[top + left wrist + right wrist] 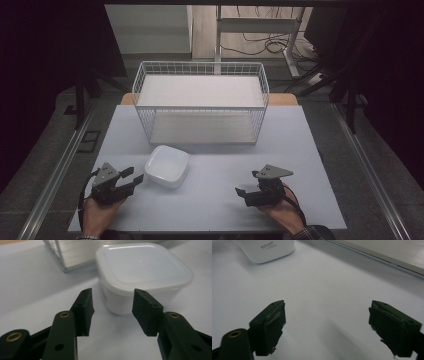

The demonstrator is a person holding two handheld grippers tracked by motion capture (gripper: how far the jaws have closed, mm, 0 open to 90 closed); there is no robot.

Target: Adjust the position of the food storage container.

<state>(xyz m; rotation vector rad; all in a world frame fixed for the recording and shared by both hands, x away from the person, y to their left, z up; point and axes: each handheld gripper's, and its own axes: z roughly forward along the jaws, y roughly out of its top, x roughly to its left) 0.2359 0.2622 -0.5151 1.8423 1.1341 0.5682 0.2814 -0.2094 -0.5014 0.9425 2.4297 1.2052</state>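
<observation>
Left gripper view: the left gripper (112, 312) jaws stand apart, empty, just short of the white lidded container (142, 272).

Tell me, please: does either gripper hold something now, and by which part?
Nothing is held. The left gripper has open jaws aimed at the white square plastic container with a lid, without touching it. The right gripper is open above the white table.

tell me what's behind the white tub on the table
Right behind the white tub stands a white wire basket with two flat shelves. The tub's lid is on, so its contents are hidden.
</observation>
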